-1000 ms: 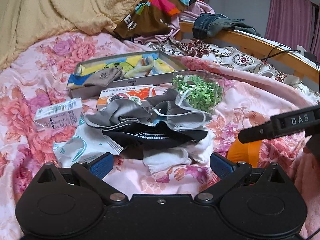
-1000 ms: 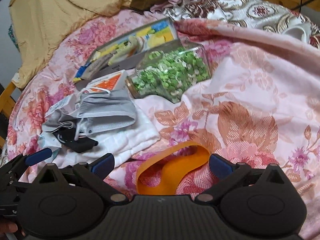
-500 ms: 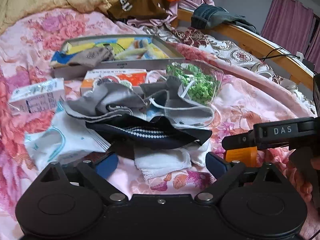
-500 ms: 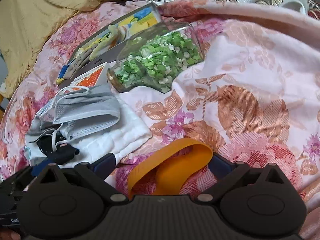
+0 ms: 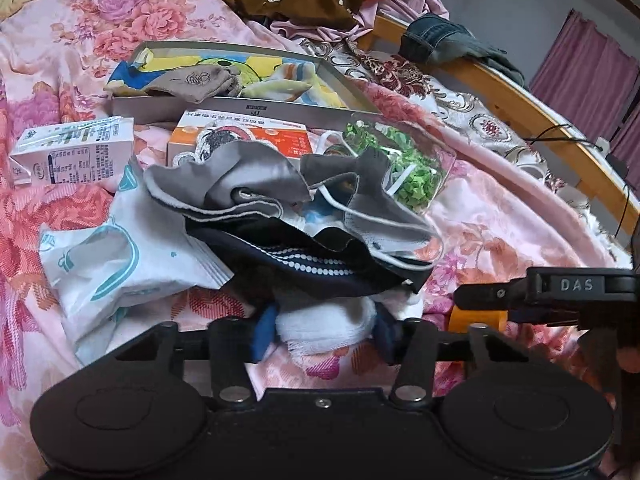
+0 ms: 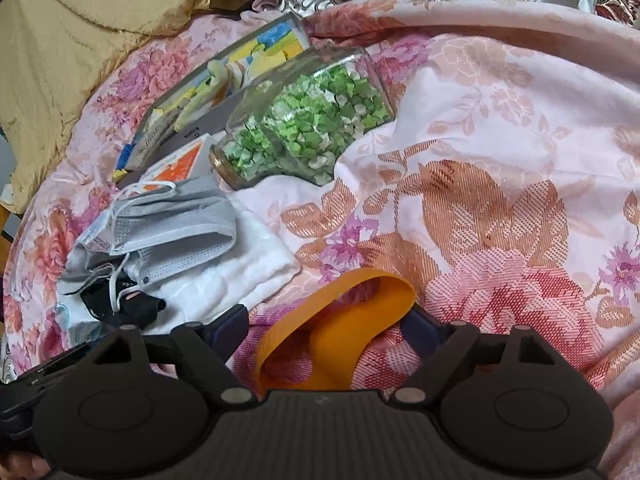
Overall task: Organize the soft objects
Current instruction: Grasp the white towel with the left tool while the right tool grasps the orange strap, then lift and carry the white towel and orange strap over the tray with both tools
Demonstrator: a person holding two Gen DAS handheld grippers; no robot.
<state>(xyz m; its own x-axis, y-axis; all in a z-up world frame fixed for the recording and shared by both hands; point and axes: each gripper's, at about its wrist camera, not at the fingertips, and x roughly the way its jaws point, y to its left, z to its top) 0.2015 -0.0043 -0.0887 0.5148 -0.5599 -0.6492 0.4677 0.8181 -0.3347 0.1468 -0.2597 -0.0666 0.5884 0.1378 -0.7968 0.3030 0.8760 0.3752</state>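
Claws first: the left claw [image 5: 325, 330] is closing on the white gauze cloth [image 5: 326, 326] at the pile's near edge on the bed [image 5: 500, 216]; limp and light, best pinched at its bunched fold. Right claw [image 6: 326, 330], closing but wide, straddles the orange band [image 6: 344, 332], which only the right wrist view shows whole.

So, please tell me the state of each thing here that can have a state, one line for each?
left gripper: jaws closing, white cloth between them
right gripper: jaws closing around orange band, not yet gripped
glass jar: lying on its side, full of green paper stars
flat box: open, socks inside
grey face mask: loose on the pile
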